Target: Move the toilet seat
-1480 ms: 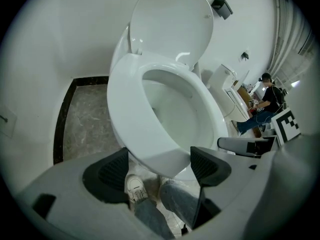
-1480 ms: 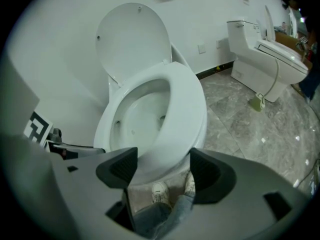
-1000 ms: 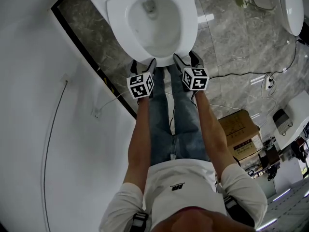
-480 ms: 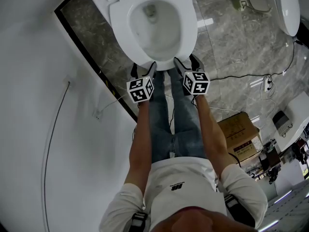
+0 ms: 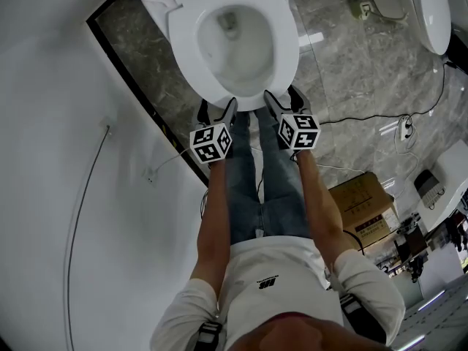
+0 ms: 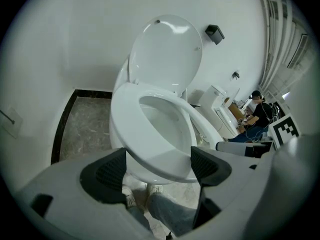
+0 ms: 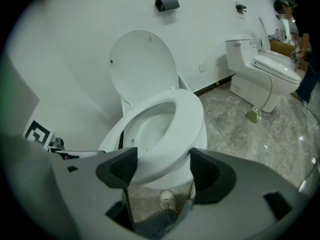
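1. Head view: the toilet seat (image 5: 284,46) lies flat on the bowl. The left gripper (image 5: 217,110) and right gripper (image 5: 284,98) hover just at its front edge.
2. Left gripper view: fingers (image 6: 106,173) stand apart with the seat's front rim framed between them; the lid (image 6: 167,54) is upright.
3. Right gripper view: fingers (image 7: 118,168) are apart too, gripping nothing, with the seat front between them.
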Tool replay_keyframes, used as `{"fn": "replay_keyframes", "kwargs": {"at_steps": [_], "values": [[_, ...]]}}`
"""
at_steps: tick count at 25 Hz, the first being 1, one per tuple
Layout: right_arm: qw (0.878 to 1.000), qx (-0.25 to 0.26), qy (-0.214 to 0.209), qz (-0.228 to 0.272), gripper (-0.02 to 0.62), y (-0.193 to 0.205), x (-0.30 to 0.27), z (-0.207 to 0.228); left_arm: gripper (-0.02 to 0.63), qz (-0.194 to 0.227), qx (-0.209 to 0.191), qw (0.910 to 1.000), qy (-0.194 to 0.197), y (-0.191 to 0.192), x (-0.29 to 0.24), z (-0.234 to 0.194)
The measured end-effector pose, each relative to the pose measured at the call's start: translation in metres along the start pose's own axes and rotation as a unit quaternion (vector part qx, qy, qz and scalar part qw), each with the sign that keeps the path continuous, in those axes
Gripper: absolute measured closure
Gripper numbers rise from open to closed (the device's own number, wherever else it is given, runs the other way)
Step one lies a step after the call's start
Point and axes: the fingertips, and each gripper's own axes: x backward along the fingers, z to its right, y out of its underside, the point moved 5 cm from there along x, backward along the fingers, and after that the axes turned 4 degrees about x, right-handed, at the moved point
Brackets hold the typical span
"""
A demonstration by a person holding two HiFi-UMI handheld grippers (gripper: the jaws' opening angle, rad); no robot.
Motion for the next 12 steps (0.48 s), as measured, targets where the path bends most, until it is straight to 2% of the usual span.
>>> {"fn": "replay_keyframes", "kwargs": {"at_steps": [12], "values": [[1.0, -0.015, -0.008, 0.018, 0.27, -0.025, 0.02, -0.008, 0.225, 0.035, 0.019, 0.999, 0.019, -0.02, 0.02, 0.012]]}}
